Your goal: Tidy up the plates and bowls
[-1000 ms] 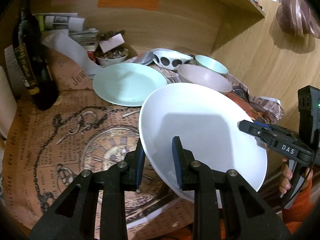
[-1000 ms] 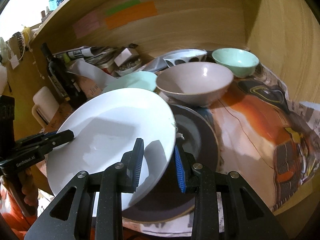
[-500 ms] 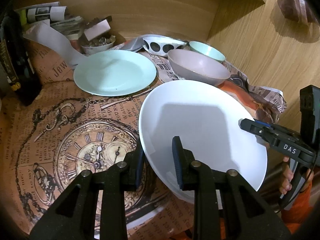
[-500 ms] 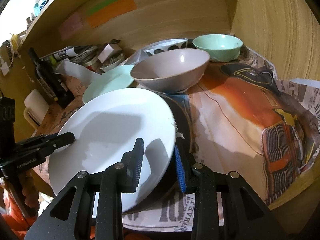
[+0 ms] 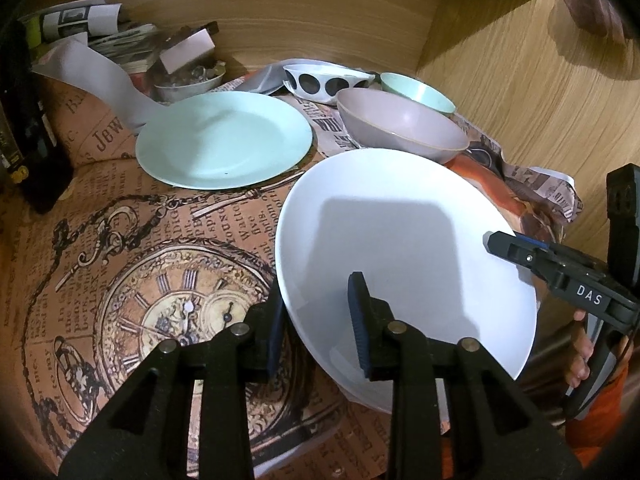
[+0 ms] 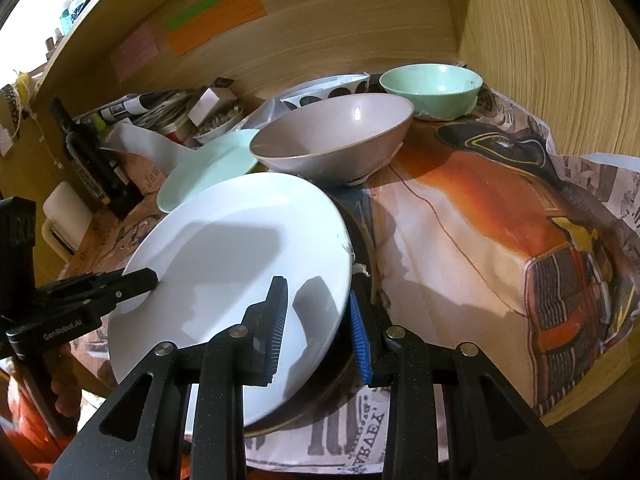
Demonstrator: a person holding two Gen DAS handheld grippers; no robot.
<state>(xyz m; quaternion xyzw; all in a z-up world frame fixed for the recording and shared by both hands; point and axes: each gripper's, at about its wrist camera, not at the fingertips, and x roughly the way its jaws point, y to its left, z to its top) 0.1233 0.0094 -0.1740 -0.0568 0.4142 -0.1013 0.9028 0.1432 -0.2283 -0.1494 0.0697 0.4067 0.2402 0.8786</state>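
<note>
A white plate (image 5: 400, 240) is tilted over the near table edge, held at opposite rims by both grippers. My left gripper (image 5: 316, 324) straddles its near rim, one pad under and one on top; its jaws are opening with the rim still between them. My right gripper (image 6: 318, 328) is shut on the opposite rim of the white plate (image 6: 240, 240), which leans over a dark plate (image 6: 362, 248) lying on the table. Behind it are a mint plate (image 5: 224, 140), a taupe bowl (image 6: 332, 140), a mint bowl (image 6: 432, 88) and a spotted bowl (image 5: 324, 80).
A dark bottle (image 6: 92, 160) stands at the left by the wooden back wall. A small bowl of odds and ends (image 5: 188, 80) and stacked papers sit at the back. Printed paper covers the table; a wooden side wall closes the right.
The left gripper and the white plate have come forward and lower over the table. The gap between the left pads looks slightly wider. The right gripper keeps the same hold.
</note>
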